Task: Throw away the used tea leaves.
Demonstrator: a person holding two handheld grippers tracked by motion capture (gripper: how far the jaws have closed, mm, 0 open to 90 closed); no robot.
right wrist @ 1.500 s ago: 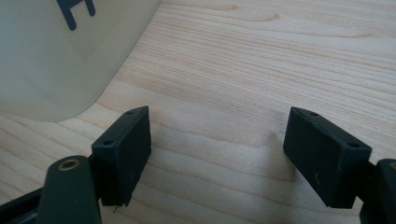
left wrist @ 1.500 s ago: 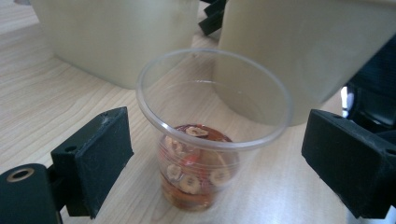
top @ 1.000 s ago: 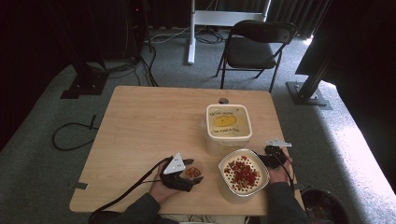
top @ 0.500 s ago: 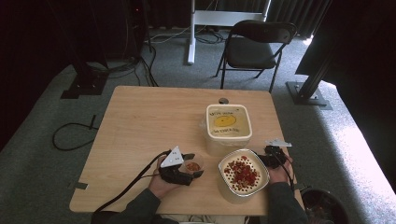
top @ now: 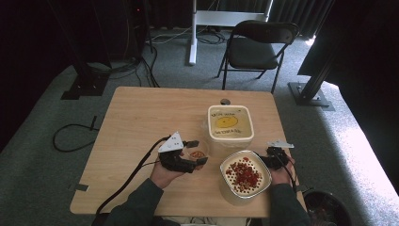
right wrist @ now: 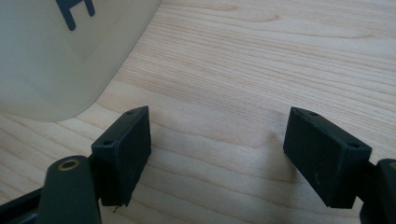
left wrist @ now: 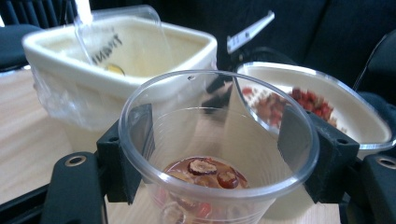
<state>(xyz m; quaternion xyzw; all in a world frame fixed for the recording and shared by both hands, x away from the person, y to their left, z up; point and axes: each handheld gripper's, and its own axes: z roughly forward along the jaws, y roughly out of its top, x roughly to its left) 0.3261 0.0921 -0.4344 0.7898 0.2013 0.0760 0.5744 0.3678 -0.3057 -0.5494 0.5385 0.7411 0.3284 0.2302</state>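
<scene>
High view: my left tool [top: 196, 153] sits near the front middle of the table [top: 141, 122], its jaws clamped on a small clear plastic cup [top: 198, 154]. The cup is upright, just left of the round bowl [top: 246, 176] and just in front of the square cream tub [top: 229, 123]. I read the jaws as having just closed a little, with the cup between them.

Left gripper view: the black pads press on both sides of the cup [left wrist: 219, 154], just under its rim. At the bottom of the cup I see a thin layer of reddish-brown pieces, some sliced. Behind it stands the square tub [left wrist: 116, 70], with a clear plastic scoop [left wrist: 93, 32] leaning inside it. To the right is the round bowl [left wrist: 364, 126], holding red pieces over something pale.

High view: my right tool [top: 274, 157] rests at the right rim of the bowl, near the table's front right corner. I cannot tell from here whether it touches the rim.

Right gripper view: the right tool's [right wrist: 217, 154] jaws stand wide apart with nothing between them, only bare wood grain below. A pale curved wall [right wrist: 56, 60] with dark lettering sits at the upper left, clear of the jaws.
</scene>
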